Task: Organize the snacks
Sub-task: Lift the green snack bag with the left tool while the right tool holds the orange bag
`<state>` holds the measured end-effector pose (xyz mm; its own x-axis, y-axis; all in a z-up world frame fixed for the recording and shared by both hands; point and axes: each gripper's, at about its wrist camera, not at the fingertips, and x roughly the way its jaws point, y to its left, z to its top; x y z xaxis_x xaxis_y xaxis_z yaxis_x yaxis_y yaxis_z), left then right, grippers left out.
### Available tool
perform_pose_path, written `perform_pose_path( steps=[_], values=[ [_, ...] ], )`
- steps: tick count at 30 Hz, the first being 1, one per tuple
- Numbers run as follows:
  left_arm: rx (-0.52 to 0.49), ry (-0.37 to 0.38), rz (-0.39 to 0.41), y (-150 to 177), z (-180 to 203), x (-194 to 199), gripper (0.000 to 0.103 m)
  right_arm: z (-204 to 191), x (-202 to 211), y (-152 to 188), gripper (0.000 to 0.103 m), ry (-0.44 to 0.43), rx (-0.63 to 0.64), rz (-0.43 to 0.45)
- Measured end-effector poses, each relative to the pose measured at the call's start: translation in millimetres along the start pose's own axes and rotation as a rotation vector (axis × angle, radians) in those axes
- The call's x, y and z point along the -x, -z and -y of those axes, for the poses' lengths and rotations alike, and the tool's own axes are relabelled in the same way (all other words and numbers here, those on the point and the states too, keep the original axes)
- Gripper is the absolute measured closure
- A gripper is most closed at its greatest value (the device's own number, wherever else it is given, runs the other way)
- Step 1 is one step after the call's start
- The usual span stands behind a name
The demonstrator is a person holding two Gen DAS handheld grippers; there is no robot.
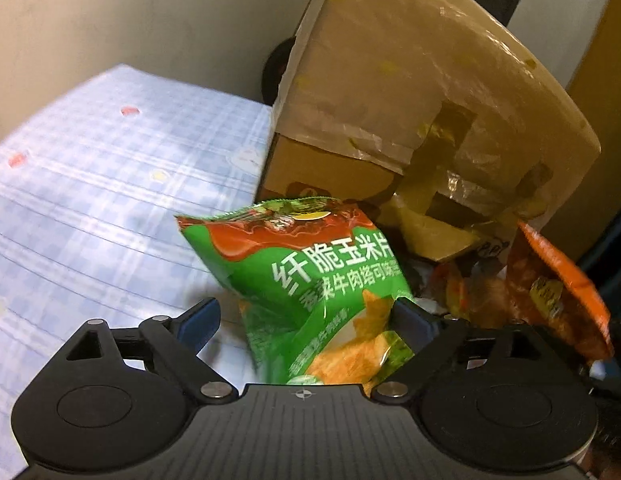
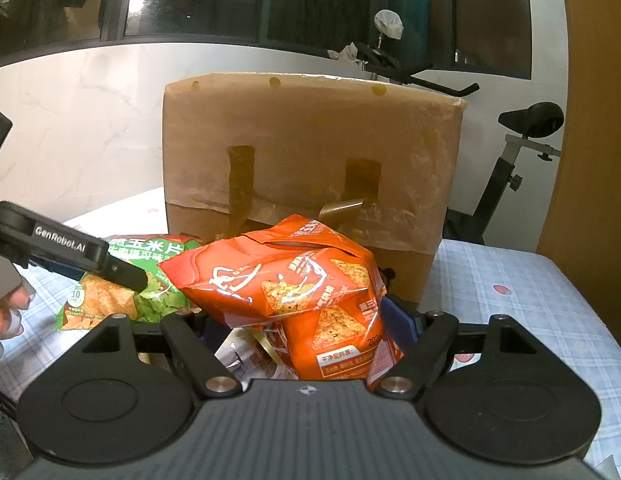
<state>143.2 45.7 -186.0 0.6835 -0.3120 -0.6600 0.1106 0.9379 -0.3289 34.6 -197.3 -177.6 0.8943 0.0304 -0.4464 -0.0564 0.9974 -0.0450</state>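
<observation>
Both wrist views look down closely, sharing the cardboard box (image 1: 390,92).

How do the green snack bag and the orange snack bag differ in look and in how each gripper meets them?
The green snack bag sits loose between the left gripper fingers, which stand wide; the orange snack bag is pinched in the right gripper. Colours differ: green against orange. Both picture triangular chips.
</observation>
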Motion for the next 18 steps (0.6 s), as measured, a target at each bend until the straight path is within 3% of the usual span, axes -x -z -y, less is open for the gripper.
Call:
perform_pose_path(
  steps=[10,14,15,18],
  values=[
    [0.022,0.017,-0.01,-9.3,4.4,-28.5,0.004,1.5,-0.7,1.5,0.023,-0.002,-0.003,-0.004],
    [0.009,0.017,0.006,-6.9,6.4,-25.1,0.015,1.2,-1.9,1.7,0.023,0.0,0.0,-0.009],
    [-0.008,0.01,0.015,-5.9,8.9,-21.6,0.022,1.1,-2.2,1.6,0.023,0.002,0.001,-0.011],
    [-0.042,-0.003,0.04,-1.8,15.0,-7.5,0.026,1.8,-2.8,0.9,0.023,0.009,-0.002,-0.013]
  ],
)
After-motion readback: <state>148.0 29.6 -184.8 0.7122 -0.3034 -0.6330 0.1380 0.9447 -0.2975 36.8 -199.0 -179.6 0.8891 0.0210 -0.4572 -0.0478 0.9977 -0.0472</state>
